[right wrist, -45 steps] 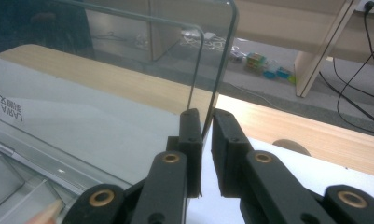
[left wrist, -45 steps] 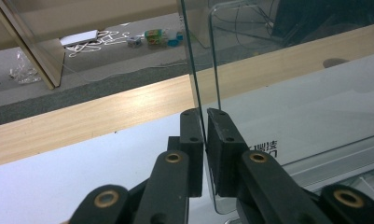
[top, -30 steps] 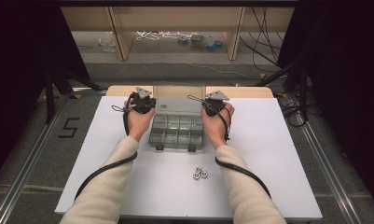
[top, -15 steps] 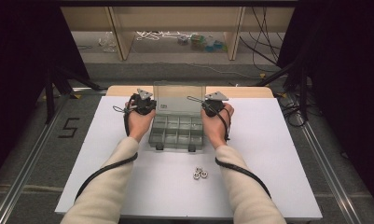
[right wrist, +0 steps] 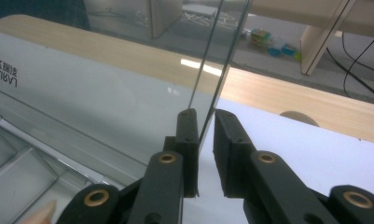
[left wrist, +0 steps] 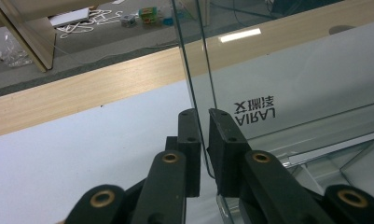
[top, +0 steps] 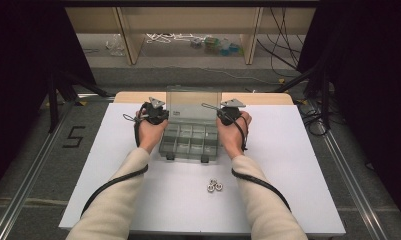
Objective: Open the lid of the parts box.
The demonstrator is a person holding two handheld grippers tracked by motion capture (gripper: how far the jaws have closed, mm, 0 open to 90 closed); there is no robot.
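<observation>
White table (top: 288, 165), box (top: 190, 142) mid-frame, lid (top: 194, 102) upright. Your left gripper (left wrist: 202, 116) and right gripper (right wrist: 204, 116) straddle its side edges; jaws just eased apart, lid about released.

Both forearms, in light sleeves, are stretched from the 6 o'clock edge of the high view toward 12 o'clock, roughly parallel and well apart. The left tongs (top: 155, 111) are held in the left hand (top: 149, 130), at about 10 o'clock from the frame's centre; the right tongs (top: 227, 112) are held in the right hand (top: 233, 132), at about 1 o'clock. A dark cable is trailed back along each forearm. Both pairs of jaws are seen narrowly parted, a slight gap left on each; they have just been opening a little.
</observation>
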